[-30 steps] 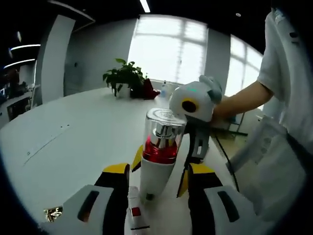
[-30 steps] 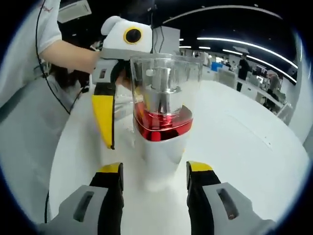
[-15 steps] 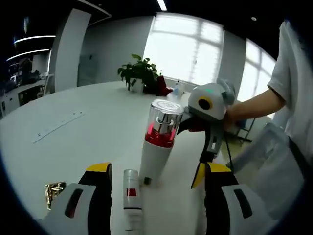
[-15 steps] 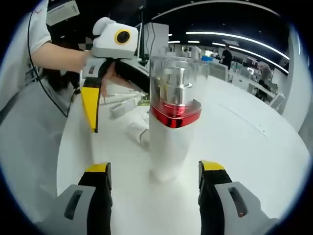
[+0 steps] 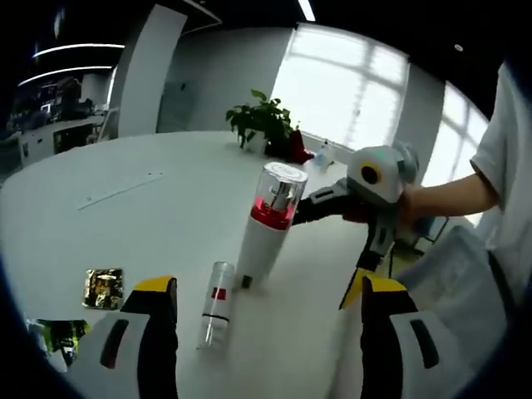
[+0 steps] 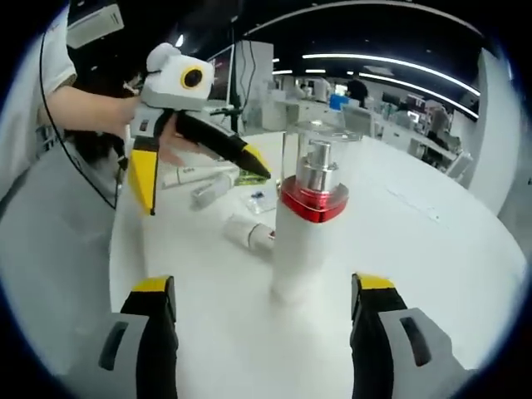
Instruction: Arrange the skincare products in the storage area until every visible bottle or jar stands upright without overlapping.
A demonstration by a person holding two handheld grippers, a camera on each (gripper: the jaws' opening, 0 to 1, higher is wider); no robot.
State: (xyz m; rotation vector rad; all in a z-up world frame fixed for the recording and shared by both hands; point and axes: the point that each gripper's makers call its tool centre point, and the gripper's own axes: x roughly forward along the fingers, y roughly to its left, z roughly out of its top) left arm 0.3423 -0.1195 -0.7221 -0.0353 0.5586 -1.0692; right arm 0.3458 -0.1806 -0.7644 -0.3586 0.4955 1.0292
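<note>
Both grippers backed off pump bottle point(image 5: 268, 224), jaws apart, bottle upright

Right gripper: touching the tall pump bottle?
Apart. In the right gripper view, the right gripper is open, with bare table between both jaws and the upright pump bottle.

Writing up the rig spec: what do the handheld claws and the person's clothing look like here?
Each claw's own two jaws are grey, with dark slots, black inner faces and yellow tips. The right claw, seen from the left gripper view, has a white rounded housing with a yellow-ringed round feature, as does the left claw seen from the right gripper view. The person wears a white short sleeve; a thin dark cable runs below the arm.
</note>
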